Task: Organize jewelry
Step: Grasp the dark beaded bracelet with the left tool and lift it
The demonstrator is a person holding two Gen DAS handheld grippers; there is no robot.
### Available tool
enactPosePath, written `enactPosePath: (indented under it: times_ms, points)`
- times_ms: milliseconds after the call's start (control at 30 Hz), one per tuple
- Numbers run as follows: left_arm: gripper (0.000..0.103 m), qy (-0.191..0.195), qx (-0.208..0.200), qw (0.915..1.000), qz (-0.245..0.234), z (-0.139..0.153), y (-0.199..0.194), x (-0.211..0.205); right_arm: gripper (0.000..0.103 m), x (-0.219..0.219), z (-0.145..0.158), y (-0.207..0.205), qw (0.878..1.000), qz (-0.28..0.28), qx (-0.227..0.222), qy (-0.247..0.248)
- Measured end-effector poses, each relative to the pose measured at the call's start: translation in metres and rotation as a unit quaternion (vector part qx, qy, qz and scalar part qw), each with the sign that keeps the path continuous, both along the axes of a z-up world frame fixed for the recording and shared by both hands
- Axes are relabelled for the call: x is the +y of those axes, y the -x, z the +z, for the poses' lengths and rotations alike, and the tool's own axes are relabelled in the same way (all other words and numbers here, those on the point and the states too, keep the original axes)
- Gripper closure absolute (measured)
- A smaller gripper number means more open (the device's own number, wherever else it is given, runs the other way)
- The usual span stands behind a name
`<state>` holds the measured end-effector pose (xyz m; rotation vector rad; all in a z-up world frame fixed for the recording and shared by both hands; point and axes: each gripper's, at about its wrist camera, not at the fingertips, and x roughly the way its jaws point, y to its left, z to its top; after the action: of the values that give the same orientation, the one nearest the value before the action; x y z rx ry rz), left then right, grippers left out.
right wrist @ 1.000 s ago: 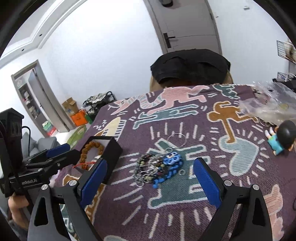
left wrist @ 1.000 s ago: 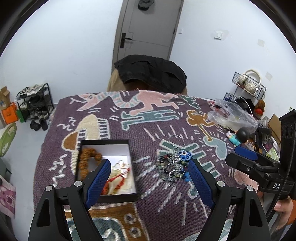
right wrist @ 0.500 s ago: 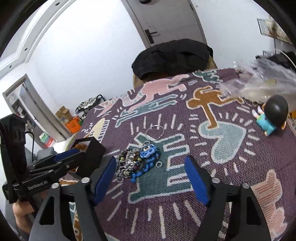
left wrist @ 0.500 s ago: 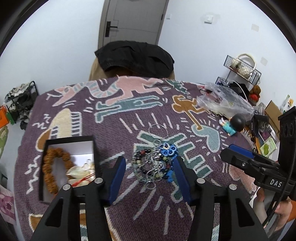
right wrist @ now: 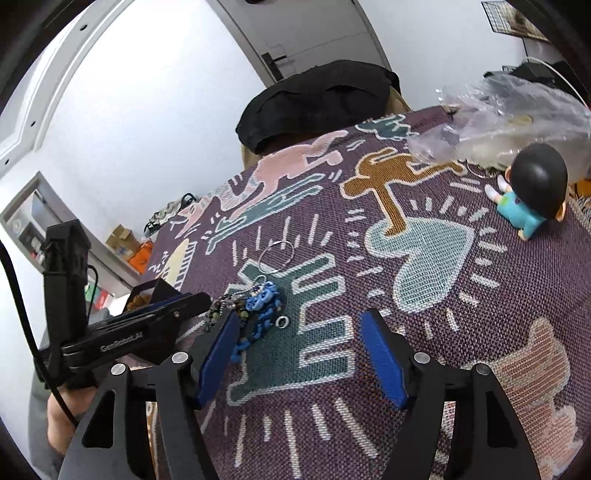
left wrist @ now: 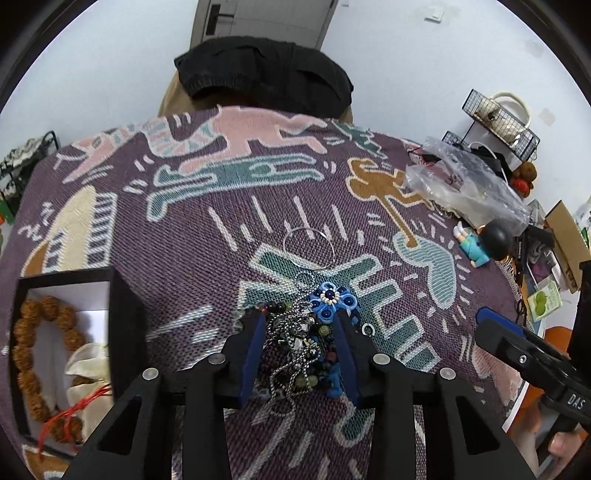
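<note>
I had the left gripper [left wrist: 301, 332] low over the jewelry pile [left wrist: 301, 343], which lay on the purple cloth [left wrist: 184, 280] near its middle. Its jaws had just been closing with the pile between them, the blue pads at both sides of the beads and chains; whether they already pinched, I could not tell. My right gripper [right wrist: 301, 350] stood just right of the pile, its jaws also closing a little but still spread, with only cloth between them. Left of the pile was the black box [left wrist: 122, 295] with brown beads inside. Right of the pile lay a small doll [left wrist: 484, 243] and a plastic bag [left wrist: 461, 184]. Beyond the pile, a chair with dark clothes [left wrist: 266, 77] stood before a grey door [left wrist: 266, 18] in a white wall.
</note>
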<state>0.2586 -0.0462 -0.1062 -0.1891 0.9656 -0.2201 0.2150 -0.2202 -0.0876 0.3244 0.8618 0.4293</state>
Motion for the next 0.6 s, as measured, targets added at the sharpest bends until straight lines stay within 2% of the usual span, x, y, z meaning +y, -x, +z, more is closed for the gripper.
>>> enactPosePath:
  times_ms: [200, 333, 400, 600]
  points:
    - [0.066, -0.009, 0.02, 0.9997, -0.002, -0.019, -0.014, -0.007, 0.034, -0.008, -0.01, -0.005, 1.0, -0.008, 0.011, -0.003]
    - [0.067, 0.006, 0.023, 0.9997, 0.003, -0.026, -0.017, -0.005, 0.034, -0.011, -0.013, -0.007, 1.0, -0.012, 0.015, -0.004]
    - [0.082, 0.012, 0.017, 0.9998, 0.002, -0.024, -0.016, -0.004, 0.034, -0.011, -0.013, -0.008, 1.0, -0.011, 0.016, -0.005]
    - [0.083, -0.001, -0.013, 0.9999, 0.004, -0.007, -0.008, -0.002, 0.034, -0.002, -0.012, -0.007, 1.0, -0.002, 0.013, -0.001]
